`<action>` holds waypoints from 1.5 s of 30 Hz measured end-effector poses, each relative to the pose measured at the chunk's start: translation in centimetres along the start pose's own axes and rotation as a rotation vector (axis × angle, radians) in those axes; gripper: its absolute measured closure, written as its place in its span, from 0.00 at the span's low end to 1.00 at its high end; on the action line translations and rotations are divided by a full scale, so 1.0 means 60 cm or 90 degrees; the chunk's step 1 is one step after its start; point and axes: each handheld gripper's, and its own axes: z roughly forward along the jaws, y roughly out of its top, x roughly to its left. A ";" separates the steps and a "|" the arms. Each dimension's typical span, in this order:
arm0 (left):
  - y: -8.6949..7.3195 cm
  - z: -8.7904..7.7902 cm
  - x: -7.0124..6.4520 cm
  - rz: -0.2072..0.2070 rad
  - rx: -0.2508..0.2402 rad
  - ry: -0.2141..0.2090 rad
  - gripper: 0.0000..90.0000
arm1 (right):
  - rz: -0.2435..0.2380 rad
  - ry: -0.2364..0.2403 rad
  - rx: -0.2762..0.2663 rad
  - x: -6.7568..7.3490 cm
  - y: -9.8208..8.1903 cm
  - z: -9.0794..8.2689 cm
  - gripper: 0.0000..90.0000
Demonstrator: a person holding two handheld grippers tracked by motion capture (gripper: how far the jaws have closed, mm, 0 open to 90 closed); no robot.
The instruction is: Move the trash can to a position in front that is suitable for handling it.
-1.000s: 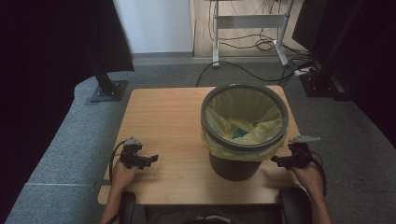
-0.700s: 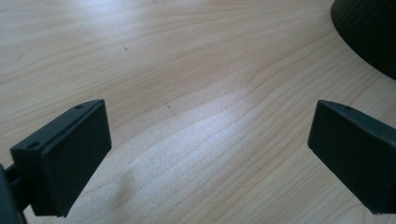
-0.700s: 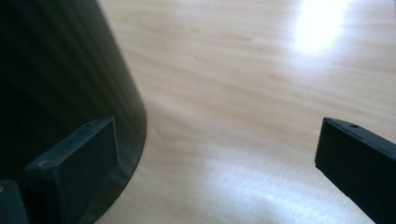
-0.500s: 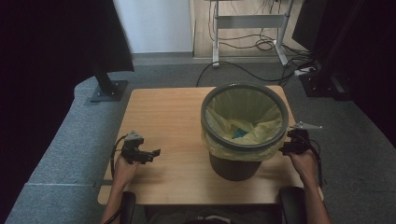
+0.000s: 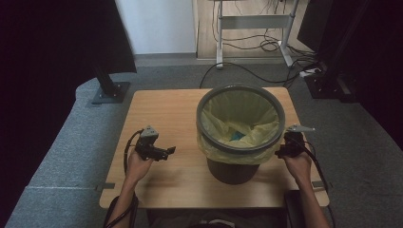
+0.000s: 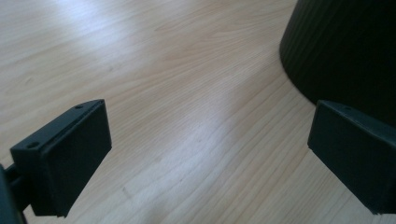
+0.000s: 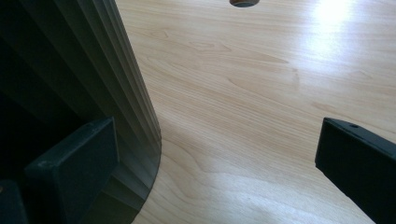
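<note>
The wooden table (image 5: 157,118) carries a dark ribbed bin (image 5: 233,168) toward its right side, lined with a yellow bag (image 5: 228,121). The bin looks light and rigid; the thin, slippery bag is best pinched at its folded overhang. The right gripper (image 5: 280,153) sits beside the bin wall, the left gripper (image 5: 167,152) apart from it; both are spread wide, holding nothing.
</note>
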 end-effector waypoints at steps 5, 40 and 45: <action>0.024 0.015 -0.019 0.021 0.000 -0.013 0.00 | -0.014 -0.006 0.006 0.027 0.009 0.010 0.00; 0.025 -0.004 -0.058 0.046 -0.040 -0.065 0.00 | -0.101 0.081 0.014 0.101 0.001 0.016 0.00; 0.031 -0.001 -0.045 0.040 -0.035 -0.064 0.00 | -0.079 0.091 0.008 0.097 0.009 0.034 0.00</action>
